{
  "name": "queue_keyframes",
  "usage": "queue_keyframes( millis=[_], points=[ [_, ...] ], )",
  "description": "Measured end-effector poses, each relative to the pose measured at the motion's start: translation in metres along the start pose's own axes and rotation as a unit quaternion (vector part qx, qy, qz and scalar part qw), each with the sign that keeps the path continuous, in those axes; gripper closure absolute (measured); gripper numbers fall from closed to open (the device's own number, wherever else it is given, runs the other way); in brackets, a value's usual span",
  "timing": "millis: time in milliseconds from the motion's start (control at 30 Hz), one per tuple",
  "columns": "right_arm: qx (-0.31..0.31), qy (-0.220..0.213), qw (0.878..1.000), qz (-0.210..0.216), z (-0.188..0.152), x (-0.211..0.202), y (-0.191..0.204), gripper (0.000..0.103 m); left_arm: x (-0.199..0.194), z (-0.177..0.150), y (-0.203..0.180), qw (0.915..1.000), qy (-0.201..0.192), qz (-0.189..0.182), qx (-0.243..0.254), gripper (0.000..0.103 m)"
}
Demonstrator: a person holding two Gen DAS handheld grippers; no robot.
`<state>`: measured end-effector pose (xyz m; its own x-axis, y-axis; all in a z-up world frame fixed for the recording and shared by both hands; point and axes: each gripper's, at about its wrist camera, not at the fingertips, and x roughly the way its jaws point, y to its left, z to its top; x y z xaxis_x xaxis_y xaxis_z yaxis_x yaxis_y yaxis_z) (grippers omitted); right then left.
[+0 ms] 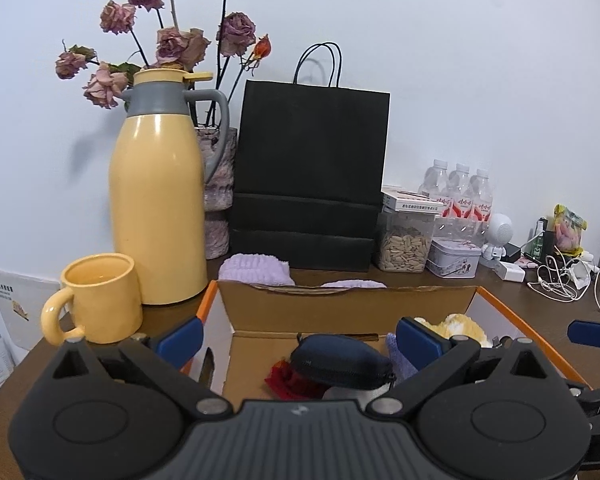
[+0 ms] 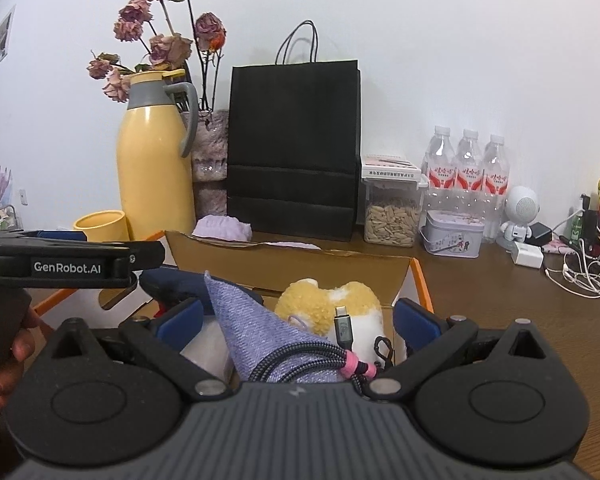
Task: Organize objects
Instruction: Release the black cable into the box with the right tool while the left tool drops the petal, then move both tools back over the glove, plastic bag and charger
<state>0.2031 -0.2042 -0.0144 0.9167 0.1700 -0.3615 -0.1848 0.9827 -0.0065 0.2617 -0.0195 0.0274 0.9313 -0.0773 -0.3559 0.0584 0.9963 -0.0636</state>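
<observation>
A brown table point(image 2: 480, 292) against a white wall carries an open cardboard box point(image 2: 288, 268). Both the left gripper point(image 1: 298, 338) and right gripper point(image 2: 298, 320) hover wide open and empty above its gathered contents: dark pouch point(image 1: 340, 362), plush toy point(image 2: 324, 304), cable point(image 2: 342, 326).

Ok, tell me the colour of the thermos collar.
Grey, on the yellow thermos; its collar shows best in the left wrist view.

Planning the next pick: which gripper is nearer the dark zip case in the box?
Left. The left gripper hangs open right above the dark zip case; the right gripper, also open, sits off to its right, over the plush toy.
</observation>
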Motion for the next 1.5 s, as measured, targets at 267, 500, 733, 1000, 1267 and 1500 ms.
queue_keyframes(
  millis=[267,500,733,1000,1267,1500],
  points=[
    [-0.01,-0.004,1.0,-0.001,-0.009,-0.013,0.002,0.0,-0.019,-0.012,0.003,1.0,-0.003,0.003,0.005,0.0],
    [-0.01,0.006,1.0,-0.005,-0.027,-0.023,0.003,0.0,-0.035,-0.03,0.006,0.9999,0.008,0.009,0.01,0.0],
    [-0.015,0.021,1.0,-0.007,-0.046,-0.036,0.004,0.0,-0.049,-0.048,0.009,0.9994,0.022,0.026,0.011,0.0],
    [-0.021,0.037,0.999,-0.006,-0.062,-0.049,0.009,0.0,-0.063,-0.068,0.015,0.9979,0.046,0.045,0.006,0.0],
    [-0.016,0.062,0.998,-0.003,-0.077,-0.058,0.01,0.0,-0.077,-0.082,0.013,0.9968,0.056,0.053,0.022,0.0],
    [-0.011,0.078,0.997,-0.001,-0.087,-0.066,0.01,0.0,-0.085,-0.094,0.011,0.9954,0.063,0.064,0.033,0.0]
  ],
)
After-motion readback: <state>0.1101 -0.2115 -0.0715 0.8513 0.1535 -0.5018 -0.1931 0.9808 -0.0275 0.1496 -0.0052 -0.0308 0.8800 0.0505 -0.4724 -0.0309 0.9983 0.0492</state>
